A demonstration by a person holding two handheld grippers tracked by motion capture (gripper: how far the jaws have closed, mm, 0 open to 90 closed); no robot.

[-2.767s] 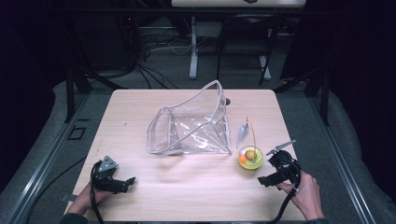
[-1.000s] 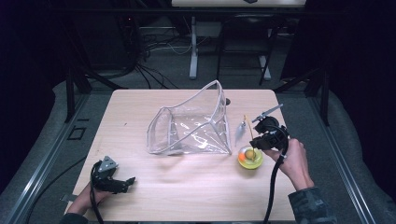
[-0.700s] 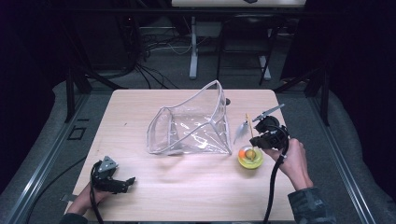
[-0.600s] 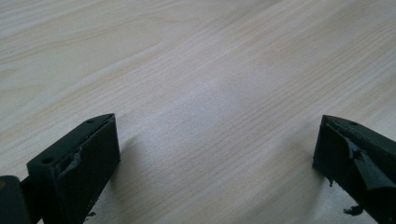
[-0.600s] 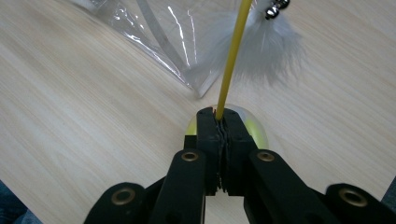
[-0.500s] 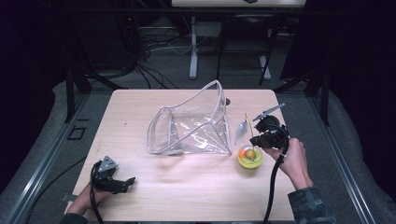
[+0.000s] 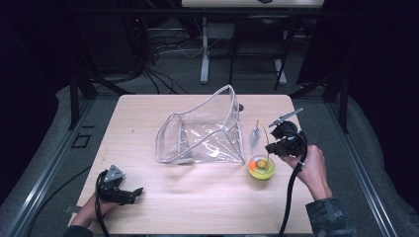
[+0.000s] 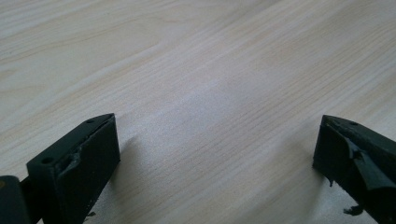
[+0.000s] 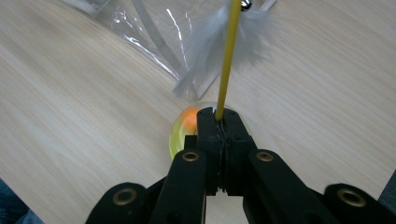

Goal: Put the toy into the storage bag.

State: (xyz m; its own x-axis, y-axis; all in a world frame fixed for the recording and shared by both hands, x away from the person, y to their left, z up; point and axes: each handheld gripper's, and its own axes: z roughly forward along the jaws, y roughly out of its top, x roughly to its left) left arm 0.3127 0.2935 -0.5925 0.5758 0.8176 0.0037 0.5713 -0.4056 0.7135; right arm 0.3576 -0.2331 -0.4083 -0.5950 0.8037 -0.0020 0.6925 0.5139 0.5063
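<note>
My right tongs [image 9: 219, 122] pinch the yellow wand [image 9: 228, 58]; left tongs [image 8: 215, 154] gape idle; next, probably lift it toward the clear bag [image 7: 202, 131].

One clear plastic bag [image 7: 202, 131], one yellow feather toy [image 7: 261, 167], two grippers [image 7: 271, 148]

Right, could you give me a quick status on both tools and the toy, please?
Right tool shut on yellow wand of cat toy. Left tool open, resting on table. Clear bag beside toy.
</note>
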